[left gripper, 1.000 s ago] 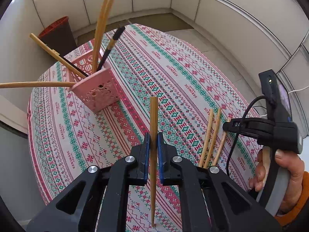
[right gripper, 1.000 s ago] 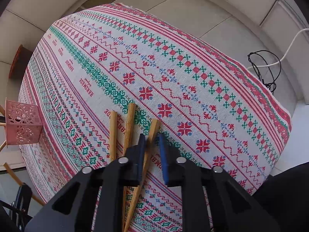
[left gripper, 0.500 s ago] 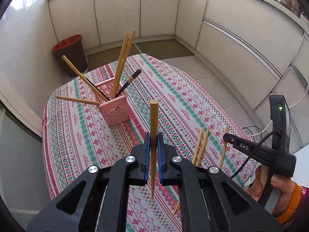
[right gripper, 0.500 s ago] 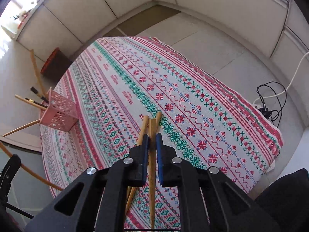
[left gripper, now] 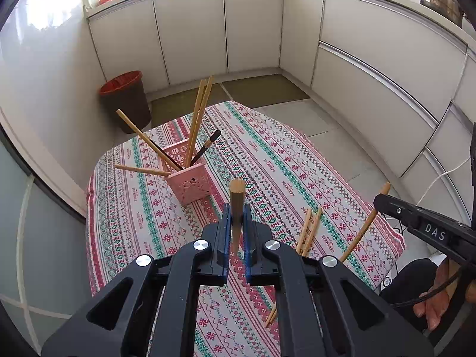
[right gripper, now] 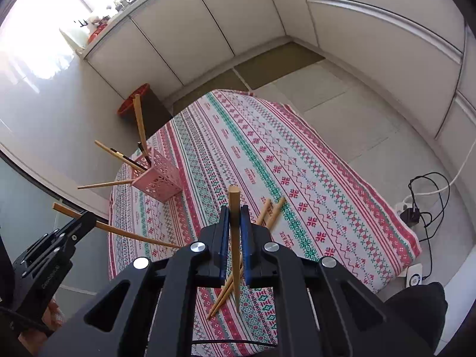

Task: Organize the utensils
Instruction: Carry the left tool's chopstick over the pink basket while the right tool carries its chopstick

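Observation:
A pink perforated basket (left gripper: 188, 183) (right gripper: 157, 178) stands on the patterned tablecloth and holds several chopsticks, wooden and one black. My left gripper (left gripper: 237, 223) is shut on a wooden chopstick (left gripper: 237, 205), held high above the table. My right gripper (right gripper: 234, 226) is shut on another wooden chopstick (right gripper: 235, 238), also raised. Two wooden chopsticks (left gripper: 309, 230) (right gripper: 272, 211) lie loose on the cloth near the right side. The right gripper (left gripper: 428, 229) with its chopstick shows in the left view, the left gripper (right gripper: 53, 255) in the right view.
The table (left gripper: 282, 160) carries a red, green and white patterned cloth. A red-rimmed bin (left gripper: 125, 101) stands on the floor beyond the table. White cabinets (left gripper: 193, 29) line the walls. Black cables and a plug strip (right gripper: 416, 208) lie on the floor right of the table.
My right gripper closed on a chopstick from the loose group and lifted it. Both grippers have risen well above the table, so more of the room shows.

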